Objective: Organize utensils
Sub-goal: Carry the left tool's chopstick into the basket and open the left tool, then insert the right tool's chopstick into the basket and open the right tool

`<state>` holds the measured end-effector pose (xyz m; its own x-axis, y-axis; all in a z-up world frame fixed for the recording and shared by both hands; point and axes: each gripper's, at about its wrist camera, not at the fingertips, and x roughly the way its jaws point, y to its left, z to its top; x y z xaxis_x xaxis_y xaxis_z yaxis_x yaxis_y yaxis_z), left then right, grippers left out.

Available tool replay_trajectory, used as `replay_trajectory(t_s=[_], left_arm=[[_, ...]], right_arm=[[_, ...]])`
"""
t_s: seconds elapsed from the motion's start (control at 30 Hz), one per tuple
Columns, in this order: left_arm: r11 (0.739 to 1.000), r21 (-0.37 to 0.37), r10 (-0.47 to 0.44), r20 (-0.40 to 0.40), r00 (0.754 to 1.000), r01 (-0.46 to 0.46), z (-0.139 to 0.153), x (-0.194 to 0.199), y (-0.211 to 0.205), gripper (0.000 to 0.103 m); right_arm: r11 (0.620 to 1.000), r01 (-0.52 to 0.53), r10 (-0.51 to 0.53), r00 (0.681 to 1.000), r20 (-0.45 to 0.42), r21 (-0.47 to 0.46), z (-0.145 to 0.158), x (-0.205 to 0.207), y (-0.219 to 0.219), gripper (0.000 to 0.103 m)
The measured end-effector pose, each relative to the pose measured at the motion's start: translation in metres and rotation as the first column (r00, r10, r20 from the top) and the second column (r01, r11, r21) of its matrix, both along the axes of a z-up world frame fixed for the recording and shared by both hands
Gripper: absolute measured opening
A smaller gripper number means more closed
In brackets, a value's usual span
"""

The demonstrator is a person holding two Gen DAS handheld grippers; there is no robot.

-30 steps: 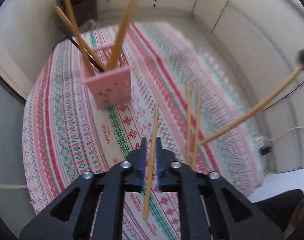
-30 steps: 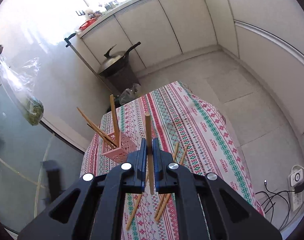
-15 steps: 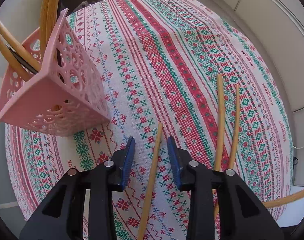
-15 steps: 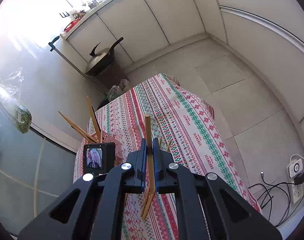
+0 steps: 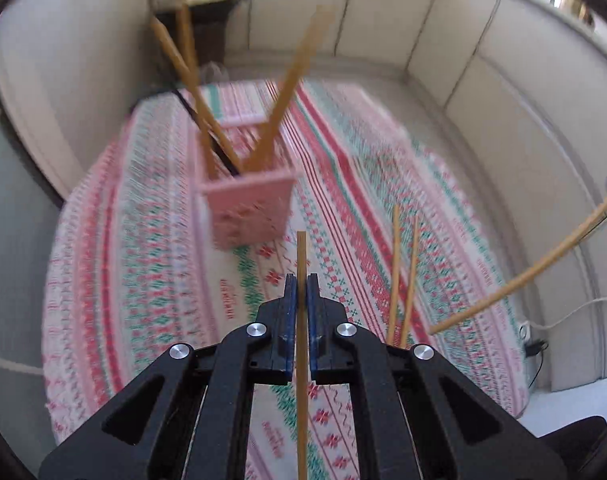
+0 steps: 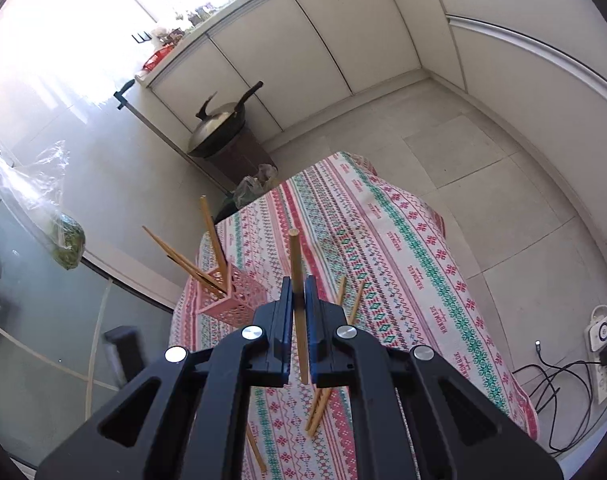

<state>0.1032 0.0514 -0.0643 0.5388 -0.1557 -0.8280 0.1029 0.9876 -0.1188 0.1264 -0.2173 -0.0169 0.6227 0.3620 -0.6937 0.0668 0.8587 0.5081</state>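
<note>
A pink perforated holder (image 5: 249, 204) stands on the patterned tablecloth (image 5: 143, 240) with several wooden chopsticks in it; it also shows in the right wrist view (image 6: 231, 300). My left gripper (image 5: 301, 290) is shut on a wooden chopstick (image 5: 302, 356), lifted above the cloth in front of the holder. My right gripper (image 6: 299, 292) is shut on another chopstick (image 6: 297, 280), held high above the table; that chopstick shows at the right of the left wrist view (image 5: 523, 276). Two loose chopsticks (image 5: 401, 276) lie on the cloth to the right.
A wok on a dark stand (image 6: 223, 132) is beyond the table's far end. White cabinets (image 6: 303, 40) line the wall. A power strip with cables (image 6: 599, 344) lies on the floor to the right. A glass panel (image 6: 31, 320) is to the left.
My left gripper closed on the chopstick that lay on the cloth and lifted it away from the table. My right gripper stayed shut on its chopstick and rose a little.
</note>
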Motion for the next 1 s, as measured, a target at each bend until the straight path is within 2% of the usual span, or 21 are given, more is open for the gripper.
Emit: replay_trajectory(t_s=[0.13,0.27,0.43,0.57,0.7,0.87,0.97,1.0], left_arm=[[0.998,-0.041,0.044,0.123,0.991,-0.039,0.048,-0.034,0.011,0.004],[0.995,-0.07,0.08,0.244,0.966,-0.065,0.094,-0.05,0.022,0.004],[0.99,-0.105,0.127,0.385,0.914,-0.093,0.157,-0.03,0.022,0.004],[0.986,-0.12,0.16,0.434,0.887,-0.119,0.184,-0.001,0.022,0.004],[0.98,-0.113,0.197,0.438,0.877,-0.163,0.186,0.028,0.024,0.004],[0.972,-0.124,0.233,0.361,0.903,-0.201,0.151,0.057,0.036,0.005],[0.953,-0.178,0.291,0.328,0.899,-0.244,0.132,0.055,0.054,0.015],[0.946,-0.194,0.31,0.323,0.894,-0.258,0.129,0.05,0.061,0.015]], right_arm=[[0.999,-0.031,0.031,0.999,0.017,0.011,0.007,-0.004,0.013,0.006],[0.999,-0.052,0.052,0.999,0.016,0.009,0.008,-0.004,0.023,0.006],[0.998,-0.055,0.055,0.998,-0.005,0.012,0.002,0.003,0.028,0.006],[0.998,-0.058,0.058,0.998,-0.026,0.007,-0.004,0.009,0.03,0.006],[0.998,-0.058,0.058,0.998,-0.039,0.005,-0.009,0.015,0.029,0.006],[0.998,-0.061,0.061,0.997,-0.052,-0.002,-0.013,0.019,0.032,0.006],[0.998,-0.065,0.065,0.997,-0.05,0.002,-0.011,0.019,0.033,0.006],[0.998,-0.068,0.068,0.997,-0.045,0.002,-0.009,0.019,0.034,0.006]])
